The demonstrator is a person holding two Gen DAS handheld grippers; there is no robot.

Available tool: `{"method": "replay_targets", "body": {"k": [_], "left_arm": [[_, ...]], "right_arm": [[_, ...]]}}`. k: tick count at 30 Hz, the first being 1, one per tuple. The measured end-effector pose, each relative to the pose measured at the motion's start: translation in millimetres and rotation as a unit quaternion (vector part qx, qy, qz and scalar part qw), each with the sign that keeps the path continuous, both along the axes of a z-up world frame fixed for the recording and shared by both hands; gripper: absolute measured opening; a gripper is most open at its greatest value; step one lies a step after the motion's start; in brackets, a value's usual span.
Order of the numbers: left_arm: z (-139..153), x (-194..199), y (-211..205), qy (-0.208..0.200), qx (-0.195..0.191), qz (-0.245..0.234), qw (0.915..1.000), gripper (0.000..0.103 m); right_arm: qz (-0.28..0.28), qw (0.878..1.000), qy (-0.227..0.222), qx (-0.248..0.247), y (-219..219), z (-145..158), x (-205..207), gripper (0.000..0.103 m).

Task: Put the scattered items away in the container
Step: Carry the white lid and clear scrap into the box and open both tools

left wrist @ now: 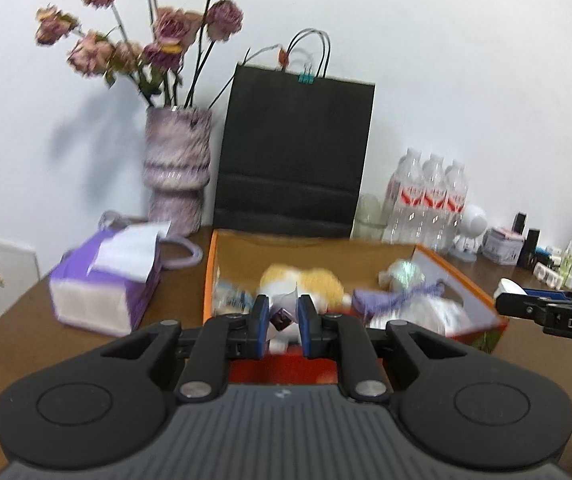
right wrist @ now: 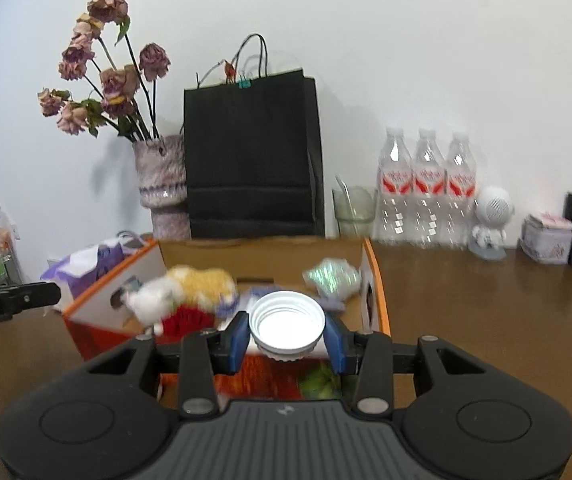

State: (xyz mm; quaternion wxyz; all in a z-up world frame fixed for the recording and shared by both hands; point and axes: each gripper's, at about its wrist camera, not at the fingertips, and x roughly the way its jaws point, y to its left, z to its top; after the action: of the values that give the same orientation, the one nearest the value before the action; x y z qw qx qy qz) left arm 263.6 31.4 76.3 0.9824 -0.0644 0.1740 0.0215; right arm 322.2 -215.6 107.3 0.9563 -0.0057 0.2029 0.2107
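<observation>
An orange cardboard box (left wrist: 208,280) stands on the brown table and holds a yellow-and-white plush toy (left wrist: 305,280), a purple cloth (left wrist: 389,300), a shiny green packet (left wrist: 403,272) and other items. My left gripper (left wrist: 282,320) hangs over the box's near edge, shut on a small white packet with a dark corner (left wrist: 282,314). My right gripper (right wrist: 287,330) is over the same box (right wrist: 373,276), shut on a white screw lid (right wrist: 287,320) with its hollow side facing the camera. The plush toy (right wrist: 190,288) lies just beyond it.
A purple tissue pack (left wrist: 106,280) lies left of the box. A vase of dried roses (left wrist: 176,168), a black paper bag (left wrist: 293,152), three water bottles (right wrist: 425,188), a glass (right wrist: 353,208), a white figurine (right wrist: 489,224) and small tins stand behind.
</observation>
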Motion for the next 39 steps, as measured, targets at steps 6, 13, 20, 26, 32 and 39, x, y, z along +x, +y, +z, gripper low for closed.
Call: {"method": "replay_targets", "body": {"k": [6, 13, 20, 26, 32, 39], "left_arm": [[19, 41, -5, -0.038, -0.006, -0.015, 0.9992, 0.016], [-1, 101, -9, -0.011, -0.016, -0.039, 0.9991, 0.016], [-22, 128, -3, 0.021, -0.011, -0.047, 0.9986, 0.017], [-24, 120, 1, 0.028, -0.006, -0.024, 0.9993, 0.103], [-20, 117, 1, 0.023, 0.011, -0.011, 0.9996, 0.103], [-16, 98, 7, 0.02, 0.011, 0.005, 0.9997, 0.103]], "right_arm": [[-0.009, 1.0, -0.011, 0.027, 26, 20, 48, 0.039], [0.009, 1.0, 0.01, 0.008, 54, 5, 95, 0.039], [0.016, 0.998, 0.048, -0.032, 67, -20, 122, 0.039], [0.006, 0.997, 0.056, -0.049, 66, -20, 120, 0.103], [0.003, 0.997, 0.058, -0.042, 60, -12, 118, 0.103], [-0.007, 0.997, 0.063, -0.045, 47, -11, 103, 0.103]]}}
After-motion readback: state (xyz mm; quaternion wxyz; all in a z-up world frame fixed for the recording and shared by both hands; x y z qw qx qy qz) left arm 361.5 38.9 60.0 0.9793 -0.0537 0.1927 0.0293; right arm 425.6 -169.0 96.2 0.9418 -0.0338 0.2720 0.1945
